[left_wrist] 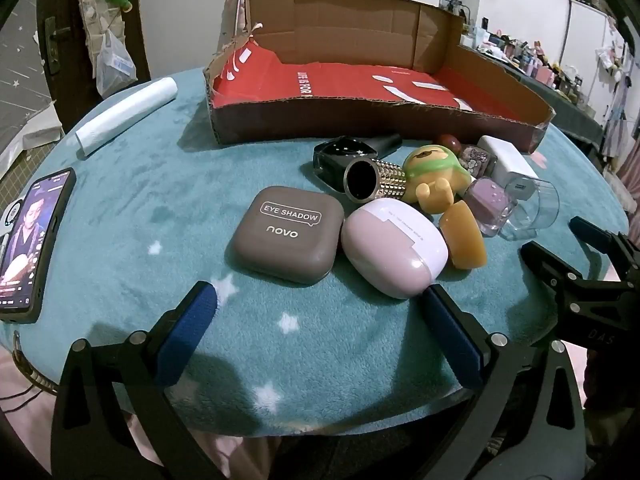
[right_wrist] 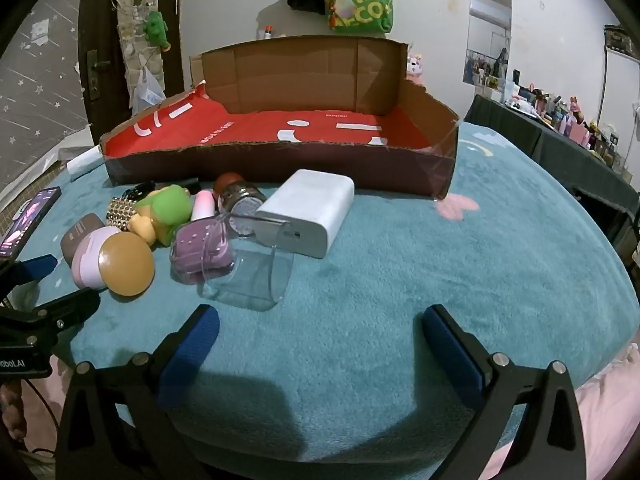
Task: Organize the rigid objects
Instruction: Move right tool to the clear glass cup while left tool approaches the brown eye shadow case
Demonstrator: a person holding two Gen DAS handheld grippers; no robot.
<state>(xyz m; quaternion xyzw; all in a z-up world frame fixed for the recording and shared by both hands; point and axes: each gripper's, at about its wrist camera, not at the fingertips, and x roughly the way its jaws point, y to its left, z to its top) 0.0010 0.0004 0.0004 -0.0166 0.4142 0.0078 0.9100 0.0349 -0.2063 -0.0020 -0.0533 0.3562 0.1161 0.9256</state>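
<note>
Clutter sits in one tight heap on the teal blanket (left_wrist: 160, 184) that covers the table, just in front of the cardboard box (left_wrist: 372, 124) with the red lining, which has nothing in it. Nearest my left hand-held gripper (left_wrist: 320, 328) lie the brown eye shadow case (left_wrist: 286, 234) and, touching its right side, the pink and white case (left_wrist: 394, 246). Against that one leans an orange dome-shaped piece (left_wrist: 464, 236). Behind them lie a studded metal tube (left_wrist: 374, 180) on its side, a black bottle (left_wrist: 344, 156) and a yellow toy figure with a green cap (left_wrist: 434, 176).

My right hand-held gripper (right_wrist: 320, 340) faces the other end of the heap — a clear plastic cup (right_wrist: 252, 276) tipped on its side, a purple box in a clear case (right_wrist: 202, 252) touching it, and the white power bank (right_wrist: 308, 212) lying flat just behind, near the box wall. A small glass jar with a red lid (right_wrist: 236, 196) lies between the power bank and the toy.

Both of my hand-held grippers are spread wide and hold nothing — only blanket shows between the blue pads. A phone (left_wrist: 32, 240) with its screen lit rests at the left edge, and a white roll (left_wrist: 124, 116) lies well apart from the heap, left of the box.
</note>
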